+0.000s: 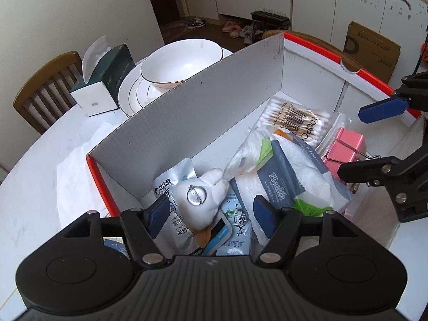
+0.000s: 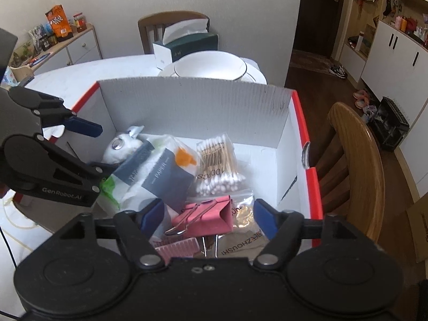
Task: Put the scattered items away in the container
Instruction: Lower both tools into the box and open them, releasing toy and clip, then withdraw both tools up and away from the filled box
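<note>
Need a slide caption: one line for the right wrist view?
Open right claw over the box, above a pink clip, swabs and tissue packs; open left claw alongside.

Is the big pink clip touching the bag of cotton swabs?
Touching. The right wrist view shows the pink binder clip lying on the clear cotton-swab bag's near edge.

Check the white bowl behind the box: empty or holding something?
Empty, as far as visible. The white bowl sits upright on a plate, and the left wrist view shows bare white inside. The right wrist view shows mostly its rim.
</note>
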